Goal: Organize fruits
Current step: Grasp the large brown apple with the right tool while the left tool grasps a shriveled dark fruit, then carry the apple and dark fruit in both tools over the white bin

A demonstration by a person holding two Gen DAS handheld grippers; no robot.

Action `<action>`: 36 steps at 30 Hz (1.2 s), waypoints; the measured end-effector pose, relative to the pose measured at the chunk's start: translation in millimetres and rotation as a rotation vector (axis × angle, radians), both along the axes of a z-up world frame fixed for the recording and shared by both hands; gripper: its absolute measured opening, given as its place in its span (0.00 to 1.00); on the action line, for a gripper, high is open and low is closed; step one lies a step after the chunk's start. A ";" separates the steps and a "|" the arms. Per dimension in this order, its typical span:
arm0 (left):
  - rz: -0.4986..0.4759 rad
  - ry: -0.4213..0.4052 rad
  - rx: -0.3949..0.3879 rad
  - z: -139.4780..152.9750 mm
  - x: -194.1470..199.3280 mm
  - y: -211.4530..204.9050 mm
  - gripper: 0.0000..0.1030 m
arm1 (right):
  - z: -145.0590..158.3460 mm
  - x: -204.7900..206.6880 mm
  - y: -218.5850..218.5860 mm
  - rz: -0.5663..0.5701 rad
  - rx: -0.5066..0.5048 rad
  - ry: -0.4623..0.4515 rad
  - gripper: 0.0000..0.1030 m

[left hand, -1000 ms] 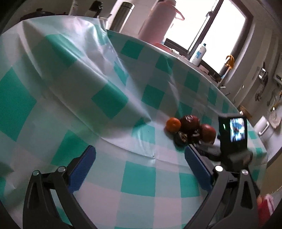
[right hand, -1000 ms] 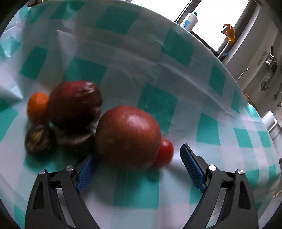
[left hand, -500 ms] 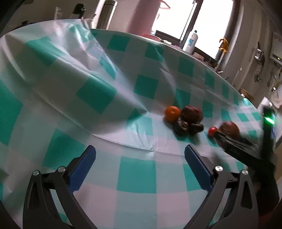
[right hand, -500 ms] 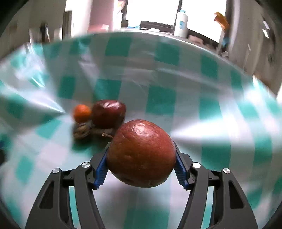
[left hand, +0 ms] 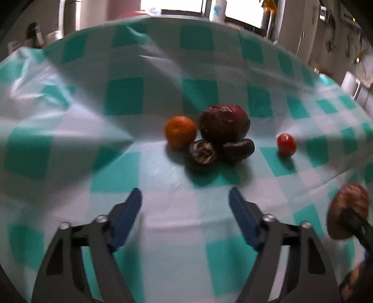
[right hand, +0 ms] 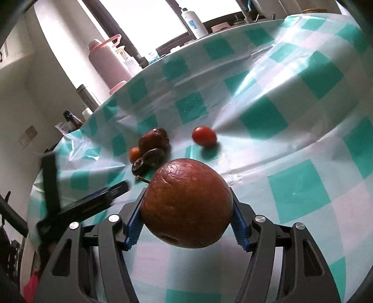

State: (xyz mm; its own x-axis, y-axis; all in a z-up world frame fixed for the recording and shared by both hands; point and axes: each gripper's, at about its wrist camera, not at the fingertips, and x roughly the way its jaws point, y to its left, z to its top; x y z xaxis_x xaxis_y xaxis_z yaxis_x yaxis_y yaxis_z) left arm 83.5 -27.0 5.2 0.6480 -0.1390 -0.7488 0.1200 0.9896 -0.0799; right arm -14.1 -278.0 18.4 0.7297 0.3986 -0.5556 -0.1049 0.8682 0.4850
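My right gripper point(right hand: 186, 223) is shut on a brown-red apple point(right hand: 186, 205) and holds it above the table; the apple also shows at the right edge of the left wrist view point(left hand: 348, 213). My left gripper point(left hand: 185, 216) is open and empty, a short way before a fruit cluster: an orange tangerine point(left hand: 180, 131), a dark red apple point(left hand: 225, 123) and two dark shrivelled fruits point(left hand: 204, 151) point(left hand: 239, 148). A small red tomato point(left hand: 286, 144) lies apart to their right. The cluster point(right hand: 151, 144) and the tomato point(right hand: 204, 136) lie beyond the held apple.
A teal and white checked tablecloth point(left hand: 163, 233) covers the table, with raised folds at left. A pink thermos point(right hand: 109, 63), a steel flask point(right hand: 87, 96) and bottles point(right hand: 193, 21) stand at the far edge by the window. The left gripper's body point(right hand: 77, 198) shows at left.
My right gripper closed on the brown-red apple, lifted it off the cloth and drew it back to the right. My left gripper moved closer to the fruit cluster.
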 end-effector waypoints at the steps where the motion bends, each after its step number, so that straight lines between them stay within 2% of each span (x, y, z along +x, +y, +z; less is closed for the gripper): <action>1: 0.002 0.012 0.004 -1.7 9.8 -3.7 0.69 | 0.1 -0.7 -1.0 -0.004 0.007 -0.002 0.61; 2: 0.009 0.019 0.008 -2.5 17.6 -5.9 0.69 | -1.1 -0.5 -1.2 -0.006 0.011 -0.004 0.61; 5: 0.004 0.041 0.015 -6.2 39.3 -14.6 0.59 | -2.5 0.5 -1.7 -0.006 0.013 -0.005 0.61; 7: -0.005 0.041 0.035 -6.8 49.5 -21.0 0.56 | -2.9 0.2 -2.3 -0.005 0.012 0.000 0.61; 9: -0.014 0.035 0.022 -6.2 50.2 -20.5 0.38 | -3.2 -0.3 -2.1 -0.006 0.012 0.000 0.61; 12: -0.016 0.005 -0.050 -2.4 34.3 -4.0 0.38 | -3.7 -2.4 -2.6 -0.005 0.016 -0.004 0.61; 15: -0.018 -0.088 -0.022 11.5 -0.8 8.6 0.38 | -4.3 -3.3 -2.7 -0.005 0.017 -0.009 0.61; 19: 0.006 -0.160 -0.121 23.5 -51.0 34.5 0.38 | -5.2 -4.4 -3.1 -0.016 0.013 -0.010 0.61; 24: 0.040 -0.219 -0.187 23.8 -92.5 53.1 0.38 | -4.5 -15.7 -1.6 -0.018 0.020 -0.009 0.61; 27: 0.057 -0.283 -0.169 34.1 -110.7 54.8 0.38 | -2.1 -37.3 -2.1 -0.015 0.050 -0.025 0.61; 30: 0.054 -0.315 -0.203 40.9 -132.6 56.4 0.38 | 0.8 -59.1 -2.2 0.000 0.050 -0.034 0.61; 36: -0.003 -0.371 -0.187 44.4 -183.1 35.4 0.38 | 4.2 -98.8 -9.4 0.026 0.028 -0.041 0.61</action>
